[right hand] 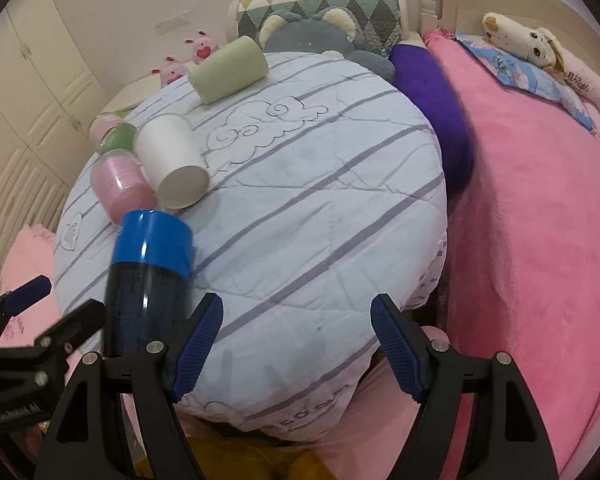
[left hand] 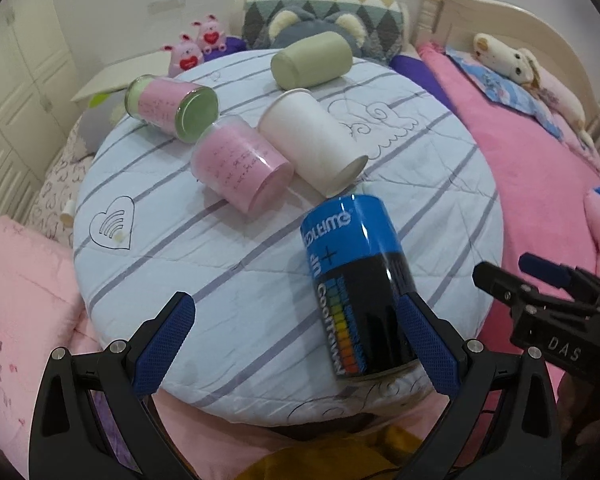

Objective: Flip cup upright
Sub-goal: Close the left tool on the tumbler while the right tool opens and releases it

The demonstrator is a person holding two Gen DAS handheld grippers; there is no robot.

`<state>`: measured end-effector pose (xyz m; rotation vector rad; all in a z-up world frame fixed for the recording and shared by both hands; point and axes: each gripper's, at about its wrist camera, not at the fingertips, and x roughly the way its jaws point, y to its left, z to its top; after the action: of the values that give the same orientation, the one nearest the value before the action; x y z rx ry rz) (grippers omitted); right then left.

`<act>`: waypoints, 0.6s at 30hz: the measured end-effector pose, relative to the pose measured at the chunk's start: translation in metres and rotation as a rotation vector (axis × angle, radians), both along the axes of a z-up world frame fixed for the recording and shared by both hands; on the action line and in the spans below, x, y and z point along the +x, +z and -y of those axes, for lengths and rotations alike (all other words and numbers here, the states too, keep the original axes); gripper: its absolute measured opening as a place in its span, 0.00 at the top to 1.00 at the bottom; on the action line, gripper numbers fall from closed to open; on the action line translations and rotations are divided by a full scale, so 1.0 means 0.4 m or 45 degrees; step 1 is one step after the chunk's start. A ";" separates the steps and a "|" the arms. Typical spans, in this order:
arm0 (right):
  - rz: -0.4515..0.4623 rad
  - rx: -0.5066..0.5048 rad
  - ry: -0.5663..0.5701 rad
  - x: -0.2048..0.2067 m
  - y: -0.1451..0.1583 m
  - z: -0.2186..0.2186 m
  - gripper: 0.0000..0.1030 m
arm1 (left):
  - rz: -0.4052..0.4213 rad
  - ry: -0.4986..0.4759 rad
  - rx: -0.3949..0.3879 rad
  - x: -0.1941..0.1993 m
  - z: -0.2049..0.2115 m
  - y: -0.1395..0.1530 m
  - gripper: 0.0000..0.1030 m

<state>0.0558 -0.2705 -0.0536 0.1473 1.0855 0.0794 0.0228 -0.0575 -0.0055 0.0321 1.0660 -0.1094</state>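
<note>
- The blue-and-black cup (left hand: 356, 284) has its lettering cut at the left edge, so the word can't be read whole. Its near end sits behind the left gripper's right finger (left hand: 428, 344).
- In the right wrist view, the same cup's lower end disappears behind the gripper's left arm.
- The green-lidded pink jar (right hand: 112, 136) is mostly hidden by the white cup (right hand: 168, 160).
- Writing on the pink jar (left hand: 240, 164) is too small to read.
- The pink bunny toys (right hand: 188, 56) are partly blocked by the round cushion's rim (right hand: 440, 184).
</note>
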 end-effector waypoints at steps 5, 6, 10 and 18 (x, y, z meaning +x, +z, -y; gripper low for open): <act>-0.010 0.002 0.048 0.047 -0.025 0.036 0.24 | -0.060 0.048 0.027 0.040 0.033 -0.011 0.01; -0.009 -0.001 0.057 0.053 -0.027 0.039 0.24 | -0.077 0.064 0.037 0.051 0.041 -0.015 0.01; -0.023 0.037 0.118 0.085 -0.044 0.052 0.24 | -0.111 0.098 0.047 0.085 0.058 -0.027 0.01; -0.015 0.062 0.208 0.129 -0.068 0.056 0.24 | -0.192 0.131 0.048 0.129 0.075 -0.042 0.01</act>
<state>0.1076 -0.2928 -0.0807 0.1025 1.1063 0.2516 0.0744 -0.0873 -0.0223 0.0034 1.2181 0.0016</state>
